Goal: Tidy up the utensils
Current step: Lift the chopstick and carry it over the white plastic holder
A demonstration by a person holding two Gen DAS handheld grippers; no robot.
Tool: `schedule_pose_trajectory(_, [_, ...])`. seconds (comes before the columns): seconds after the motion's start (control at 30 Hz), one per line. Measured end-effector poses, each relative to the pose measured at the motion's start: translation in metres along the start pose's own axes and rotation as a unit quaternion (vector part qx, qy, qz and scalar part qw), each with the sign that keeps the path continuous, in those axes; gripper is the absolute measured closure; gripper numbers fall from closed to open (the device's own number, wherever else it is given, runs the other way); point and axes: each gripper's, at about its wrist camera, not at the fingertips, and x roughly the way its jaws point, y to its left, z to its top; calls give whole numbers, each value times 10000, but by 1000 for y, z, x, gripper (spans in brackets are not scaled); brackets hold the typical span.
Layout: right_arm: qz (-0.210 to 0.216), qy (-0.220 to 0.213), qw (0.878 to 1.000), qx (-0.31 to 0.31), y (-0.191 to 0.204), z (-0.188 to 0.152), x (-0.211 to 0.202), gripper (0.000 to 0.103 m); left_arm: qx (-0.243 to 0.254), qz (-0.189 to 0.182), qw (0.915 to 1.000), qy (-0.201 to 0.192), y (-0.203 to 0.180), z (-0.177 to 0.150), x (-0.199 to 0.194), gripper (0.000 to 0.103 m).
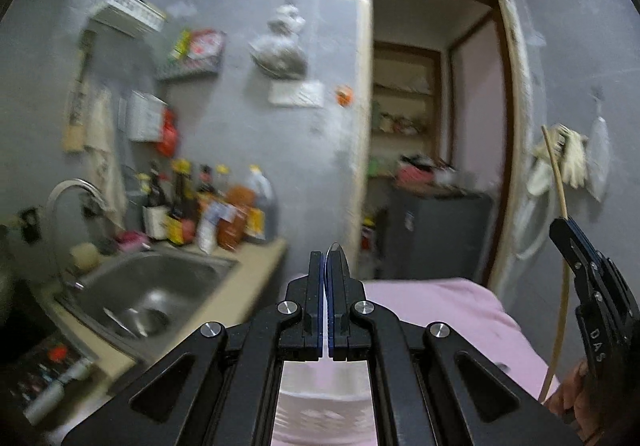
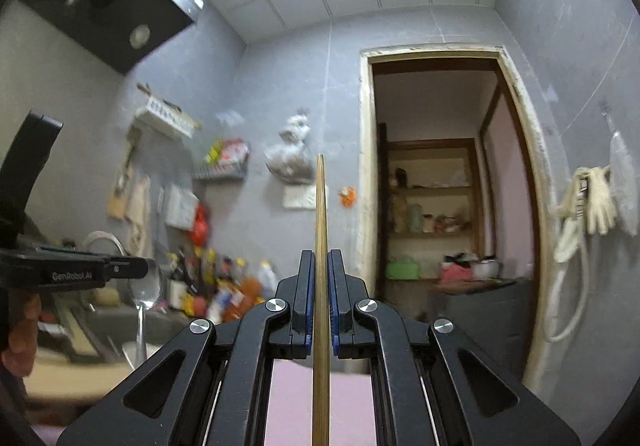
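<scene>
My left gripper [image 1: 329, 266] is clenched on a spoon [image 2: 145, 288], my right gripper [image 2: 321, 266] grasping a chopstick [image 2: 321, 246], both raised

Dim, perhaps motion-blurred, fisheye-warped edges

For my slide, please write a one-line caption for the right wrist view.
Right hand-held gripper shut on a wooden chopstick; left hand-held gripper holds a metal spoon.

A: Count?
B: My two grippers, left [image 1: 327, 262] and right [image 2: 320, 266]. One spoon [image 2: 146, 288], one wooden chopstick [image 2: 321, 246], one sink [image 1: 160, 286], one faucet [image 1: 74, 190].
A: Bottles?
B: Blurred, can't count.
</scene>
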Motion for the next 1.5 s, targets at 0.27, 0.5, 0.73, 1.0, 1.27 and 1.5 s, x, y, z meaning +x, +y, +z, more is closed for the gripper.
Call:
schedule_pose_trajectory(0.27, [738, -92, 9914, 1081, 20, 7, 60, 99, 91, 1020, 9939, -412, 59, 16, 10, 103])
schedule_pose_trajectory(0.5, [933, 122, 9864, 1347, 31, -12, 88, 99, 147, 1406, 9898, -162, 78, -8, 44, 103])
schedule_pose_trajectory(0.73, [830, 355, 9884, 1222, 39, -28, 96, 99, 243, 1405, 9897, 96, 77, -27, 71, 103])
schedule_pose_trajectory(1.0, [684, 575, 9861, 1404, 30, -29, 110, 99, 186, 1347, 9903, 293, 79, -35, 78, 103])
schedule_pose_trajectory(1.27, [641, 644, 9862, 1385, 30, -34, 113, 99, 121, 1306, 9906, 383, 81, -35, 79, 103])
schedule_pose_trajectory(1.5, [723, 895, 9841, 1355, 30, -45, 110, 99, 185, 1179, 9911, 588, 78, -42, 83, 103])
